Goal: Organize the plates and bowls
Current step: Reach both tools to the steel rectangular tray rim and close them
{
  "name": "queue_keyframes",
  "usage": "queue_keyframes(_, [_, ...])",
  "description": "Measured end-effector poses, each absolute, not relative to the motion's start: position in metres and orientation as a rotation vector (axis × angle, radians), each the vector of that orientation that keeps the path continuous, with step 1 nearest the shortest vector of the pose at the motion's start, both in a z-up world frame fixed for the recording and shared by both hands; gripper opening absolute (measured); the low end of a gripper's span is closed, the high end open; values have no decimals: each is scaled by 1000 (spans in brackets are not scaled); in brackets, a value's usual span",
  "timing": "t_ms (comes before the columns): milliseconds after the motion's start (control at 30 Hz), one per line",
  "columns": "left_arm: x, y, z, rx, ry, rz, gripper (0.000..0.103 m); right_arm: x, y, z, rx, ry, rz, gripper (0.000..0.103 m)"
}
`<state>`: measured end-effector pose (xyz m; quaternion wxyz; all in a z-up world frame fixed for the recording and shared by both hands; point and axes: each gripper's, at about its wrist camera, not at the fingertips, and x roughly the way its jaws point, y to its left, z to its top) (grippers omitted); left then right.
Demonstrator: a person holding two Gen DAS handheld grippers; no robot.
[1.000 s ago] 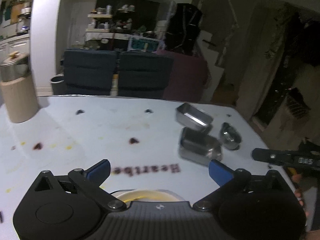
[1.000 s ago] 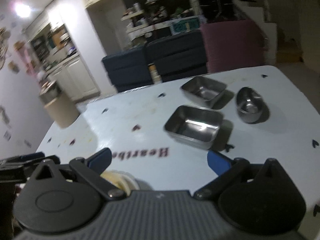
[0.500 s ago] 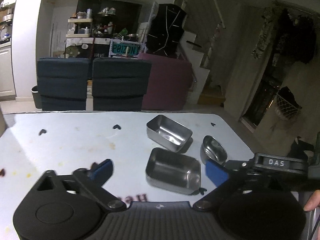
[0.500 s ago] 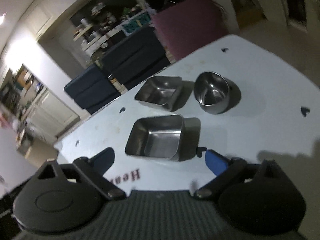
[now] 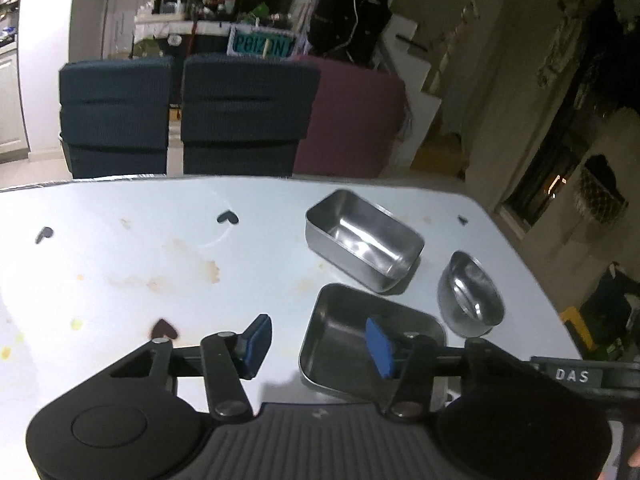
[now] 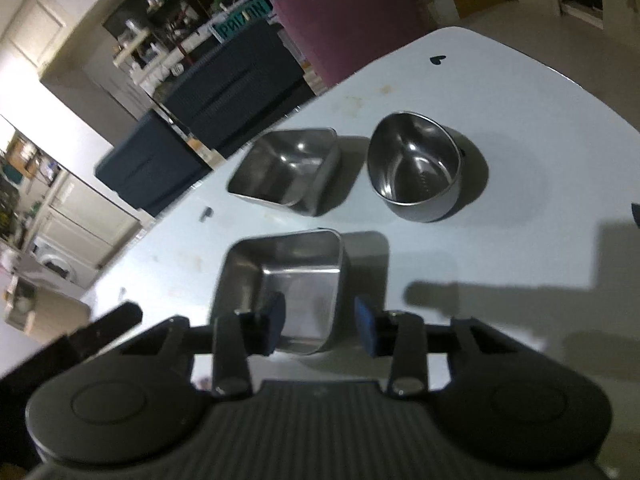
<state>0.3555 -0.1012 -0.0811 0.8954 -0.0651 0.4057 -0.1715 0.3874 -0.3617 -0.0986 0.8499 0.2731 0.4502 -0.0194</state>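
3 steel vessels are grouped on the table (image 5: 120, 248). Both grippers – left gripper (image 5: 316, 346), right gripper (image 6: 320, 322) – are held open astride walls of the near tray (image 6: 280, 276), apparently for lifting – nothing is gripped

Near steel tray (image 6: 280, 276): front rim hidden behind my right gripper (image 6: 320, 322) pads. Round steel bowl (image 5: 470, 300): blurred in my left wrist view. Shelf clutter (image 5: 208, 4) behind the chairs: too small to identify.

2 rect. steel trays (image 6: 280, 276) (image 6: 286, 170), 1 round steel bowl (image 6: 414, 168), 2 dk chairs (image 5: 116, 116) (image 5: 244, 112).
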Motion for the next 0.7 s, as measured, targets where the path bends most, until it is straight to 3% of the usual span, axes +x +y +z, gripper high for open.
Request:
queue_keyframes(133, [371,-111,-95,-112,874,-358,47,398,-360,-110,554,970,-48,36])
queue_keyframes(267, [381,-118,-105,-94,896,-364,43,403,-357,-115,513,983,-42,36])
queue_keyframes(433, [388,-122,-117,-83,930,-354,26,411,-354,-123,485,1004,-47,32])
queue_keyframes(700, [392,-124,-126,-72,956,-341,11,422,-353,-136,470,1025,-53,24])
